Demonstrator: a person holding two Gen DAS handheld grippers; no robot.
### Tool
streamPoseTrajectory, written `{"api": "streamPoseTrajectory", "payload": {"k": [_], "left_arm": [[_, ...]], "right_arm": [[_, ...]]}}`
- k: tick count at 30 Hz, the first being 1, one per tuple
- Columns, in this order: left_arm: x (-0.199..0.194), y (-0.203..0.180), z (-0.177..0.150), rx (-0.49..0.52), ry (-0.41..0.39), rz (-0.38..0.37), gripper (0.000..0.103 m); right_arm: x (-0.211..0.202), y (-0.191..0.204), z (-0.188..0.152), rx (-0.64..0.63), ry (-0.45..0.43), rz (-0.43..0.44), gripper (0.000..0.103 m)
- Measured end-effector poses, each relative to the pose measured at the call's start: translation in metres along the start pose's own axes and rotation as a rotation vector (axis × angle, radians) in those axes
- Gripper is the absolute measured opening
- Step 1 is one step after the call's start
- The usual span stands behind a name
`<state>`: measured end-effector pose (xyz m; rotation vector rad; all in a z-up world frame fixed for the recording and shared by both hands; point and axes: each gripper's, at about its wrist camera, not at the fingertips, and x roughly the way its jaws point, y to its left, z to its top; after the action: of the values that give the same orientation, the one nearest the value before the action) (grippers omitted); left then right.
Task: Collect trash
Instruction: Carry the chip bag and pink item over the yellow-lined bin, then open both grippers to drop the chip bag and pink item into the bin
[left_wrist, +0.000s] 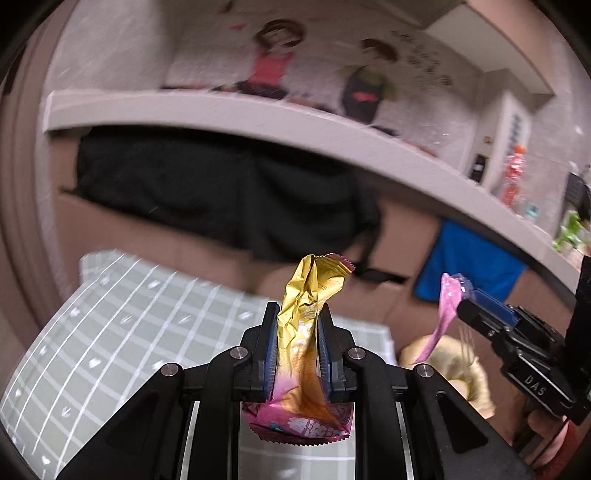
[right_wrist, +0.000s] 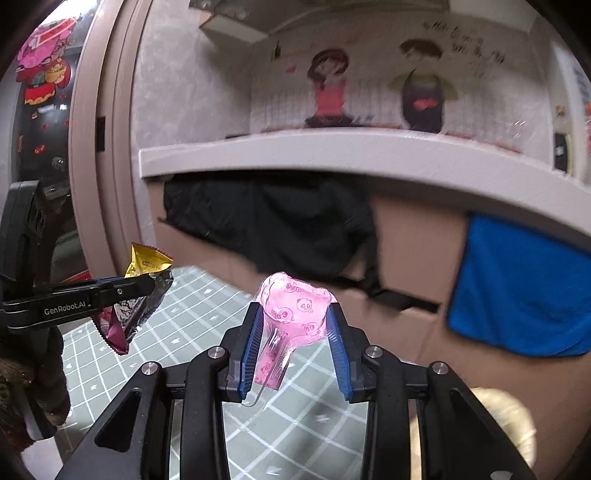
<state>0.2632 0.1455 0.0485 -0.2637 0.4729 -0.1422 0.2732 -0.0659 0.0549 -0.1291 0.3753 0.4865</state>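
green checked tablecloth (left_wrist: 122, 325) down below, a white shelf (left_wrist: 229, 114) and a cartoon wall sticker (left_wrist: 280, 55) behind, all a bit blurry. left wrist view: the left gripper (left_wrist: 298, 314) is clamped tight on a crumpled gold and pink snack wrapper (left_wrist: 308, 321), held up off the table, and the right gripper (left_wrist: 461, 291) pokes in at the right. right wrist view: right gripper pinching a pink panda-print plastic wrapper (right_wrist: 295, 310) between its blue pads (right_wrist: 251, 347), above the cloth. blue towel (right_wrist: 517, 295) hangs at right.

Blurred wall drawing (left_wrist: 317, 70) and its writing (right_wrist: 476, 40), perhaps unreadable.
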Motion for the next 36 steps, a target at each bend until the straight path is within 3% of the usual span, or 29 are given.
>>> {"api": "streamPoseTrajectory", "payload": {"k": [12, 17, 26, 36], "left_arm": [[0.025, -0.16, 0.002, 0.163, -0.046, -0.22, 0.02], [0.048, -0.21, -0.012, 0.21, -0.015, -0.279, 0.02], [0.104, -0.248, -0.055, 0.224, 0.093, -0.282, 0.02], [0.151, -0.245, -0.086, 0.209, 0.197, -0.256, 0.02]], "right_arm": [[-0.101, -0.105, -0.006, 0.062, -0.123, -0.226, 0.032], [-0.127, -0.15, -0.024, 0.112, -0.128, -0.306, 0.032], [-0.12, -0.199, -0.068, 0.174, -0.034, -0.344, 0.032], [-0.08, -0.227, -0.105, 0.266, 0.06, -0.312, 0.032]]}}
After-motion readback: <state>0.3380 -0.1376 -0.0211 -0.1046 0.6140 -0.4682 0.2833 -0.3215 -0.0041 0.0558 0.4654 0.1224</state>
